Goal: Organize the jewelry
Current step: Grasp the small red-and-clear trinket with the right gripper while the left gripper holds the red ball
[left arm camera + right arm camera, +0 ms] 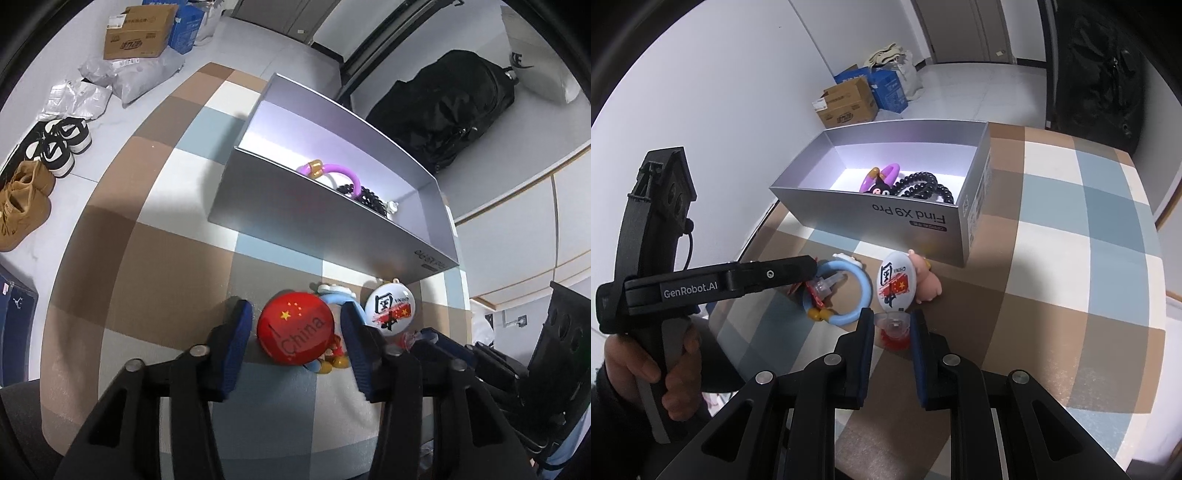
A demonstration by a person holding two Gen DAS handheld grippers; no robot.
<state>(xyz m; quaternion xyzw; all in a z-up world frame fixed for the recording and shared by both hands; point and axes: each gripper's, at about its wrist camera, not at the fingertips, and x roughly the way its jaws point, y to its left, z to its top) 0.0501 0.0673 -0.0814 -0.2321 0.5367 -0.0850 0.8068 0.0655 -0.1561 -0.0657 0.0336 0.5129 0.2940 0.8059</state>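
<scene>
An open silver box stands on the checked table and holds a purple bangle and black beads. In front of it lie a red "China" badge, a light blue bangle, a white badge and a pink pig figure. My left gripper is open with the red badge between its fingers. My right gripper is closed onto a clear red-based suction cup, which belongs to the white badge.
The table's checked cloth stretches to the right of the box. The left gripper's body lies across the table's left edge. On the floor beyond are cardboard boxes, shoes and a black backpack.
</scene>
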